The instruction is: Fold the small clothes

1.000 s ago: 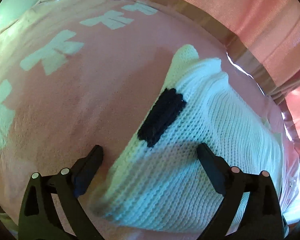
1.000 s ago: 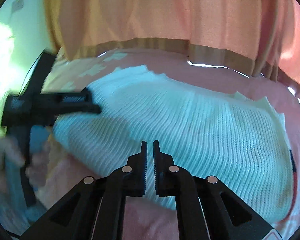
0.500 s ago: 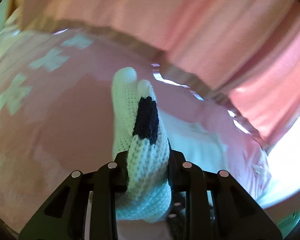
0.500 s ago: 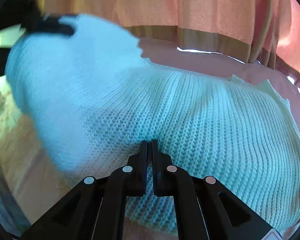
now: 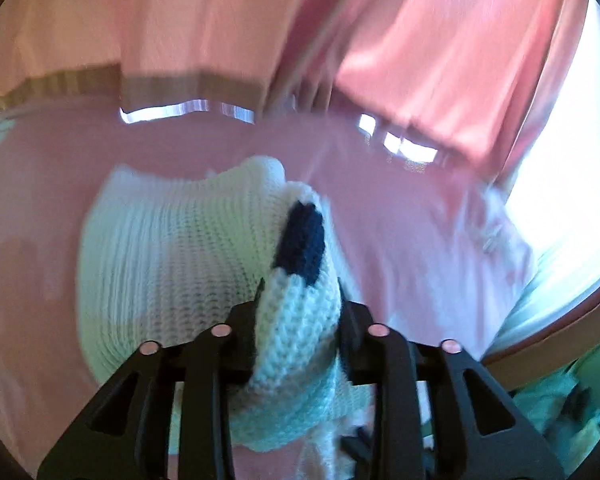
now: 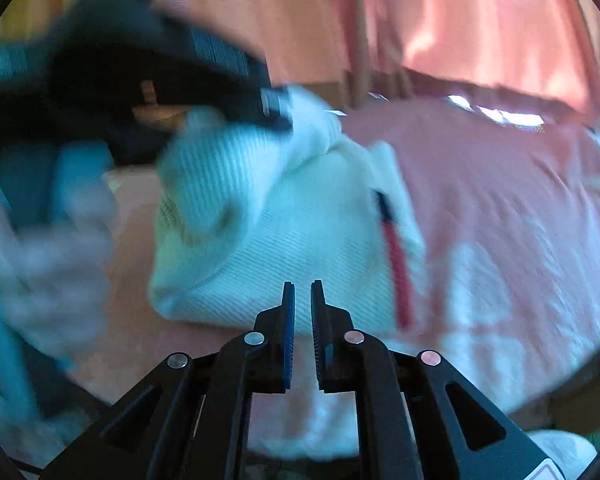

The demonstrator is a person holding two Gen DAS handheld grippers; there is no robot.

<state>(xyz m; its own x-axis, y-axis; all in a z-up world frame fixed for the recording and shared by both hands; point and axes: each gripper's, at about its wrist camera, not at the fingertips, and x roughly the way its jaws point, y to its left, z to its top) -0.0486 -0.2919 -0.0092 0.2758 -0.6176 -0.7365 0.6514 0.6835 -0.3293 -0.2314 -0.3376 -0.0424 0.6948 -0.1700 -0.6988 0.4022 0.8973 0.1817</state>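
My left gripper (image 5: 300,292) is clamped on a bunched fold of the white knit garment (image 5: 172,256), though its jaws are easing apart; the knit with its dark navy patch (image 5: 302,242) fills the gap and the pads press it from both sides. The rest of the garment trails from that grip down onto the pink bedspread (image 5: 412,216), lying in a rumpled heap to the left of my fingers.

From the right wrist view I see the same garment (image 6: 284,240) partly doubled over on the bedspread (image 6: 500,184), one edge lifted by the left gripper (image 6: 276,116), which is blurred. A red and dark stripe (image 6: 396,264) runs along the garment's right edge.

My right gripper (image 6: 302,292) is just parting, a narrow slit between its jaws with nothing in it; it hovers at the garment's near edge.

Pink curtains (image 5: 440,48) hang behind the bed. I see no container in either view.
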